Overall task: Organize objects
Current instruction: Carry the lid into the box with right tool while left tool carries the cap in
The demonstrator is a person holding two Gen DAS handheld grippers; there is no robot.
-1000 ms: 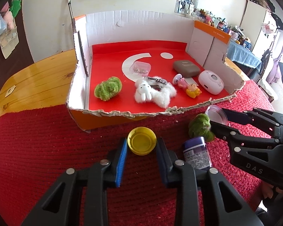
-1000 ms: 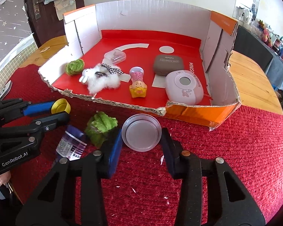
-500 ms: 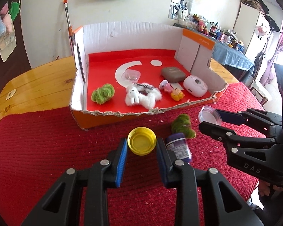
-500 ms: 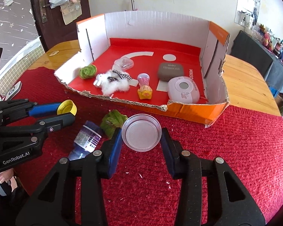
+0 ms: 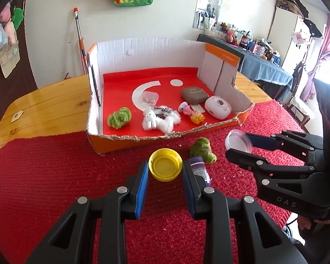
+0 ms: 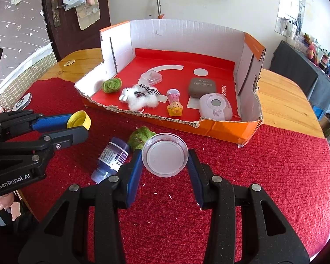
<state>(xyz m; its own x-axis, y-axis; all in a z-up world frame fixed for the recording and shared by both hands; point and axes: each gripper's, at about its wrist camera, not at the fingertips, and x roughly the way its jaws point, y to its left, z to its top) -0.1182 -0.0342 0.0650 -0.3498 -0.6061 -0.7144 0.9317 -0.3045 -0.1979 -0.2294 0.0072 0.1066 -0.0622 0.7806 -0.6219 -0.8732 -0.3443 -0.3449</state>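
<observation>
My left gripper point(image 5: 165, 167) is shut on a yellow cap point(image 5: 165, 167), held above the red cloth; the same yellow cap point(image 6: 79, 120) shows at the left in the right wrist view. My right gripper point(image 6: 165, 158) is shut on a clear round lid point(image 6: 165, 158), and that clear lid point(image 5: 238, 141) appears at the right in the left wrist view. Below and between them a purple bottle point(image 6: 112, 159) lies on its side beside a green fuzzy ball point(image 6: 140, 136). Ahead stands the open cardboard box point(image 5: 94, 132) with a red floor.
Inside the box lie a second green ball point(image 5: 119, 117), a white plush rabbit point(image 5: 158, 120), a small pink-and-yellow figure point(image 6: 175, 103), a grey case point(image 6: 202, 87), a pink-white device point(image 6: 215, 106) and a clear small case point(image 5: 149, 98). A phone-like device point(image 6: 22, 103) rests at the cloth's left edge.
Both grippers have drawn back and risen from the box with the cap and lid still held, so the box looks smaller and farther. The bottle and green ball stay on the cloth.
</observation>
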